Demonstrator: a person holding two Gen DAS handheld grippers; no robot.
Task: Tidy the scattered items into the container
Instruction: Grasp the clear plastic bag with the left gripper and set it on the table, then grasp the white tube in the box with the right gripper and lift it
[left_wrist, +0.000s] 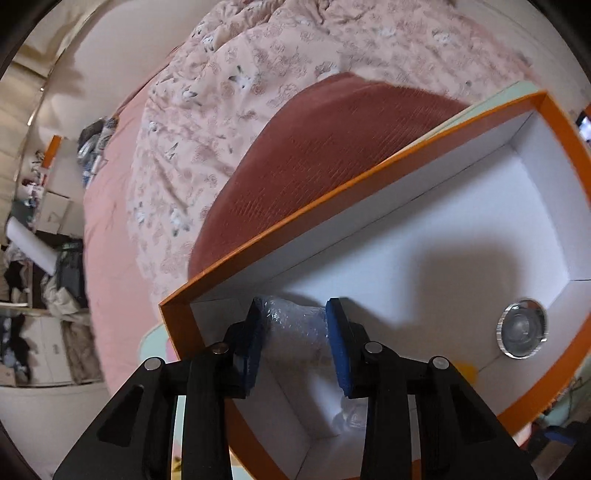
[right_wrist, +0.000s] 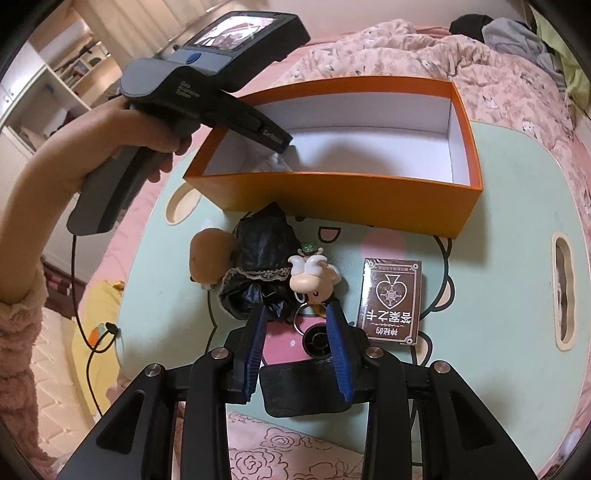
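Note:
An orange box (right_wrist: 343, 197) with a white inside stands on a pale green table (right_wrist: 509, 206). My left gripper (left_wrist: 295, 325) is inside the box (left_wrist: 295, 225), shut on a bubble-wrap bundle (left_wrist: 293, 323). A round clear glass piece (left_wrist: 521, 334) lies on the box floor. In the right wrist view the left gripper's body (right_wrist: 207, 77) reaches into the box's left end. My right gripper (right_wrist: 295, 314) is open above the table, near a black lace pouch (right_wrist: 260, 266), a cream figurine keychain (right_wrist: 312, 275), a brown fuzzy item (right_wrist: 212, 254) and a dark card deck (right_wrist: 389, 301).
The table sits on a bed with a pink floral quilt (left_wrist: 229, 99) and a red-brown pillow (left_wrist: 325, 147). A black round object (right_wrist: 317, 341) and a black pad (right_wrist: 303, 387) lie under my right gripper. A cable (right_wrist: 79, 295) hangs left. Clothes (right_wrist: 517, 37) lie beyond.

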